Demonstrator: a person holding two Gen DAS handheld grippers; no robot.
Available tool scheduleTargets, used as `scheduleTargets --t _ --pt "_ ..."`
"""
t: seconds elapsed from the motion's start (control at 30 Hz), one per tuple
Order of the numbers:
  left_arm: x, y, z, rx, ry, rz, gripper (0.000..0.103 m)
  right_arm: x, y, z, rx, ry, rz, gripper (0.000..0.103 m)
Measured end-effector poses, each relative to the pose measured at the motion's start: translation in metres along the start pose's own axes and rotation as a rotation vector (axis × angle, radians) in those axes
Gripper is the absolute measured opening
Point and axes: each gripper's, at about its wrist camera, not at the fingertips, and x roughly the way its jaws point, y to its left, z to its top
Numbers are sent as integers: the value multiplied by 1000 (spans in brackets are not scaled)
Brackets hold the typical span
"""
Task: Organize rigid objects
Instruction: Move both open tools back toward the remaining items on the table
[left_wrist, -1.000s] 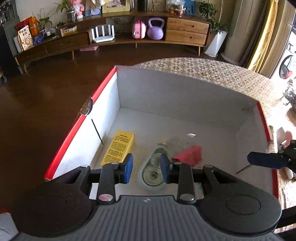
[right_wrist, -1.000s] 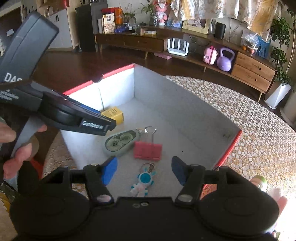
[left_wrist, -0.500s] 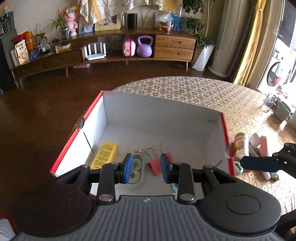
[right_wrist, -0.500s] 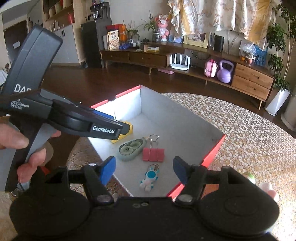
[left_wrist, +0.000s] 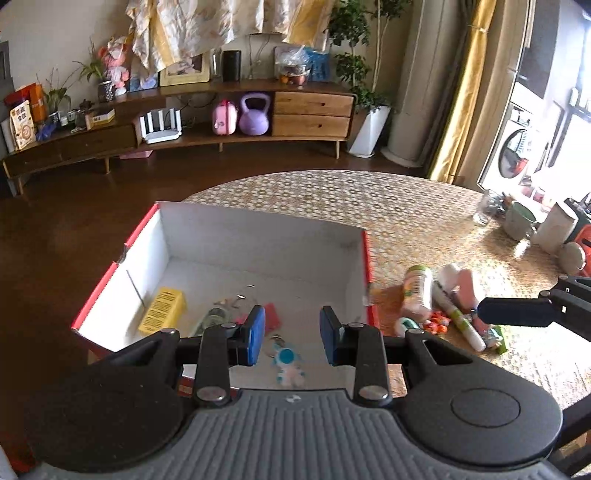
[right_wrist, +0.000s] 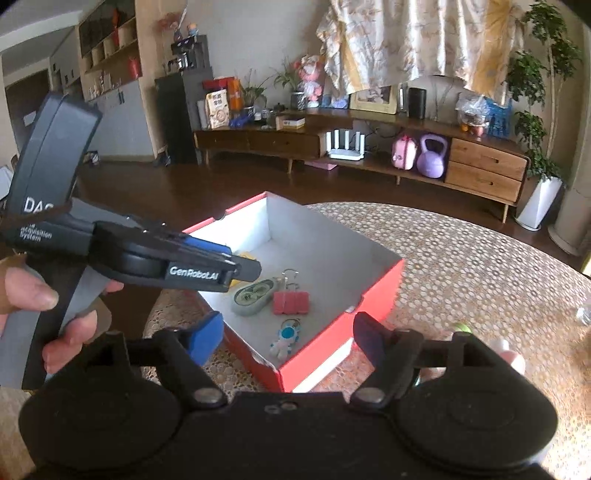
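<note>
Left jaws wider; four boxed items (right_wrist: 290, 302).

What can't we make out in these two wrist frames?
- Pile of items right of the red box, left wrist view: blurred, the right tool covers part.
- Yellow box, right wrist view: mostly behind the left tool.
- Yellow box's label print, left wrist view: too small.

Below the left hand-held gripper (left_wrist: 291, 341), open-topped box (left_wrist: 258, 236) with red rim; bare floor toward its far wall. Near side taken by yellow carton (left_wrist: 162, 310), tape dispenser (right_wrist: 254, 297), red clip (right_wrist: 291, 302) and toy keyring (left_wrist: 288, 363), set close together. Right of it, bottle (left_wrist: 417, 291) and small clutter (left_wrist: 458, 317) crowded beside the box wall. Farther ahead, bare worktop (left_wrist: 332, 192). Left of the right hand-held gripper (right_wrist: 288, 334), passage blocked by the other one.
</note>
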Motion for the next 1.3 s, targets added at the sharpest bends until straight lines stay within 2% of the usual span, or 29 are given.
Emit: scheduleTargets --t 0.47,0.77,0.8,0.83,0.9,1.07,1.3 --pt "-9 -74 -26 73 -23 -39 31 -60 -59 -59 115 -30 -85 81" --pt "3 -114 -47 91 -11 -76 32 -82 -86 -99 147 -33 -150 82" --pt "6 -118 -48 92 -9 -77 40 -83 -89 -102 152 -34 -155 82" --pt "8 -121 -50 91 -10 -78 57 -84 -93 -105 156 -33 -159 82" --pt "9 -127 -54 91 -25 -78 70 -85 -100 -111 164 -31 -178 82" --pt "22 -142 -57 118 -28 -82 70 -82 -119 -124 189 -21 -224 82" --pt "51 -154 -63 95 -13 -90 70 -67 -153 -133 231 -4 -286 81"
